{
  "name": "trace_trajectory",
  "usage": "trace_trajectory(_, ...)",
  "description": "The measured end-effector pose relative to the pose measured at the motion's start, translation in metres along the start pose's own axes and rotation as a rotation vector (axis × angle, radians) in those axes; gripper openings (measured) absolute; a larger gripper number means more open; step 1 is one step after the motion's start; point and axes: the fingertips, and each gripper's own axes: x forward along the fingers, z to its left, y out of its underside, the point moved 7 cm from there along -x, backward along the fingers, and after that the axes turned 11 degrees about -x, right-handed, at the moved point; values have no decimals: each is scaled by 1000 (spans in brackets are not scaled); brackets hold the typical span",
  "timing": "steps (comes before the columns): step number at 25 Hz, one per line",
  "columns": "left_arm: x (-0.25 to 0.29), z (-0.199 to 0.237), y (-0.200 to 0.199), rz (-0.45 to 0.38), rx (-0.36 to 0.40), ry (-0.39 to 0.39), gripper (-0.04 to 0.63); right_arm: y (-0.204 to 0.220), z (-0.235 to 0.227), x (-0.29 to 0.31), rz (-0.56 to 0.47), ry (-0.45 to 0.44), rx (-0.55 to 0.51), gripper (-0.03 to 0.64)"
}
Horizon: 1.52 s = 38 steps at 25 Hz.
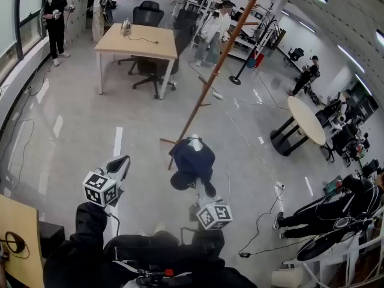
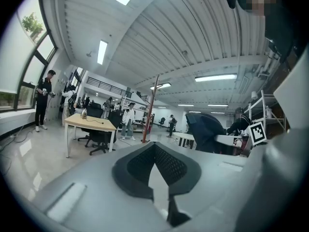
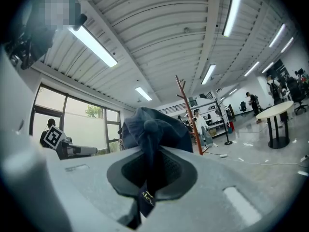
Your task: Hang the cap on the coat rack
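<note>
The right tool (image 3: 147,180) is clenched on a fold of the navy cap (image 3: 155,129), carried in the air just ahead of the person. It is soft, light cloth that will likely sag, so a pinch at the edge seems right, leaving the crown free for a peg. The left tool (image 2: 157,173) beside it is closed on nothing. Well beyond, across the floor, stands the wooden coat rack (image 1: 217,71).

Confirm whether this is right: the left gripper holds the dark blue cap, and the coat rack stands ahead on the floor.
Wrong gripper: the right gripper holds the dark blue cap, shown in the right gripper view. The coat rack does stand ahead on the floor.
</note>
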Motion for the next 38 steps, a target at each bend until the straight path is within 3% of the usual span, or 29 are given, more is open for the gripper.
trace_trajectory(12,9,40,-13,-6,-14,-56,3,4,12,60,7,-85,4,12)
trace_trajectory(38,144,158,-92,-12,17,-80,3,24,-22,276,-35,-151,41,12)
